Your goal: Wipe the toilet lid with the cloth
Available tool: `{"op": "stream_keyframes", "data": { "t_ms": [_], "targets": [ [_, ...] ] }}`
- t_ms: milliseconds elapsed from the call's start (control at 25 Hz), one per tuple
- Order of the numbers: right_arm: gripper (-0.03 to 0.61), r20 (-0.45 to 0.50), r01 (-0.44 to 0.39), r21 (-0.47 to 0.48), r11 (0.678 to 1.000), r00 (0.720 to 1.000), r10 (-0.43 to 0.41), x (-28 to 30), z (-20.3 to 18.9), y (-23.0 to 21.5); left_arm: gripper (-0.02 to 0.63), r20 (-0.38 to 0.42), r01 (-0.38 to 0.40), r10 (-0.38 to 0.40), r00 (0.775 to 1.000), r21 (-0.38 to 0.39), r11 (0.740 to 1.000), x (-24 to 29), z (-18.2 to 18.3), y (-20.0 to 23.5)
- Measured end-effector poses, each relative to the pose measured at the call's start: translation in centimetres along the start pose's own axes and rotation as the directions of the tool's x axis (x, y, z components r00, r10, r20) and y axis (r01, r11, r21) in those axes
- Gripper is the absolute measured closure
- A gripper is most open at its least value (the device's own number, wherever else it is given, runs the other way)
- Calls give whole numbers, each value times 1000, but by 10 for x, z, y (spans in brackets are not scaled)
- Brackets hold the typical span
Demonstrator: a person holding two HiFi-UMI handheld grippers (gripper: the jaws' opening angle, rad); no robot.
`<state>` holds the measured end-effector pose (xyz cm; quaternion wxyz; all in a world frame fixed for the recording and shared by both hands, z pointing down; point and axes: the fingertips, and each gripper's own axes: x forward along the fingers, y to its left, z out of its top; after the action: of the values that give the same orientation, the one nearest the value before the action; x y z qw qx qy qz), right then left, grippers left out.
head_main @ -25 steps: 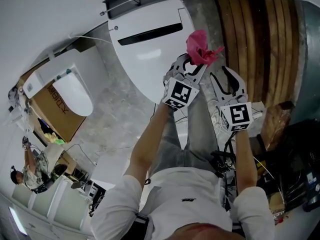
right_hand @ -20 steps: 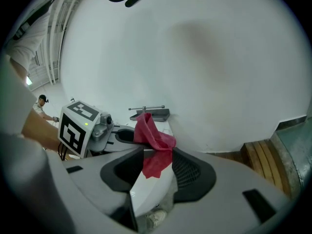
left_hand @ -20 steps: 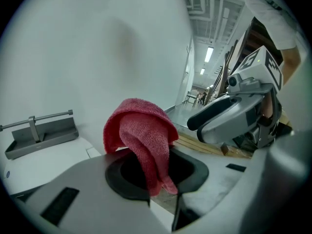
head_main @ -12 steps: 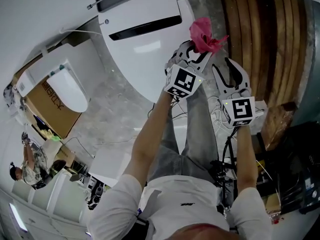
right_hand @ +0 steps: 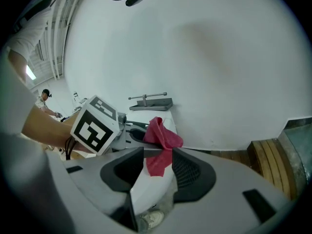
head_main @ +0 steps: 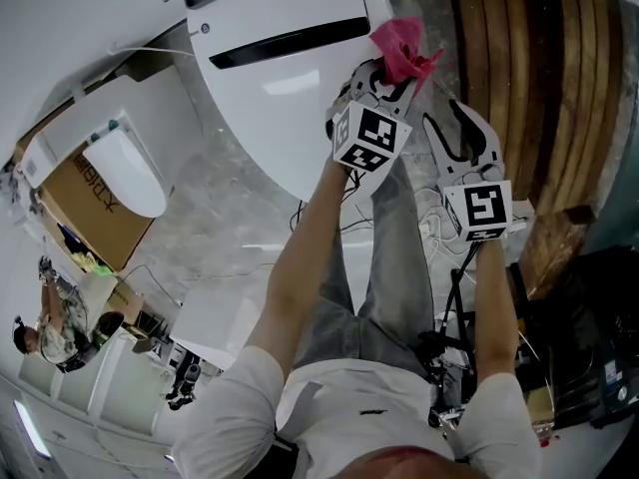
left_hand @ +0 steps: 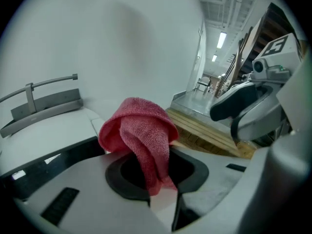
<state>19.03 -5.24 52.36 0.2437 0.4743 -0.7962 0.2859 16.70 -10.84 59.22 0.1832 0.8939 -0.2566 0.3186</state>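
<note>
The white toilet lid [head_main: 280,88] lies shut at the top middle of the head view, with a dark slot near its back. My left gripper [head_main: 384,68] is shut on a red cloth [head_main: 402,50], held over the lid's right edge. In the left gripper view the cloth [left_hand: 141,133] bunches up out of the gripper [left_hand: 156,179], with the lid [left_hand: 53,126] to the left. My right gripper [head_main: 462,133] is open and empty, just right of the left one and off the lid. Its own view shows the right gripper [right_hand: 156,172] with jaws apart, the cloth [right_hand: 163,135] beyond.
A second white toilet [head_main: 125,173] and a cardboard box [head_main: 95,218] stand at the left. Wooden slats [head_main: 509,58] run along the right. Cables [head_main: 439,228] lie on the marbled floor by my legs. A person [head_main: 55,332] stands at the lower left.
Both grippers have moved forward toward the back of the lid, and the lid sits closer in view. The cloth stays pinched in the left gripper.
</note>
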Motion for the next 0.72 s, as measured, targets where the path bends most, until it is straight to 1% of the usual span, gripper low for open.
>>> {"op": "stream_keyframes", "data": {
  "t_ms": [200,280,400,720],
  "targets": [
    [387,-10,2,-14,1000,1000,-3,6,-6,3,505,-58,-52,50,997,-29,998,-3,-21,18],
    [387,-15,-1,-22,1000,1000,1,8,-7,7,505,-76,-71,66,995,-60,996,-5,-29,24],
    [387,-24,-11,-35,999,1000,11,12,-9,16,505,-85,-88,79,993,-107,990,-9,-36,30],
    [387,-36,-38,-63,997,999,36,26,-6,41,505,-85,-107,97,992,-120,987,-22,-47,41]
  ]
}}
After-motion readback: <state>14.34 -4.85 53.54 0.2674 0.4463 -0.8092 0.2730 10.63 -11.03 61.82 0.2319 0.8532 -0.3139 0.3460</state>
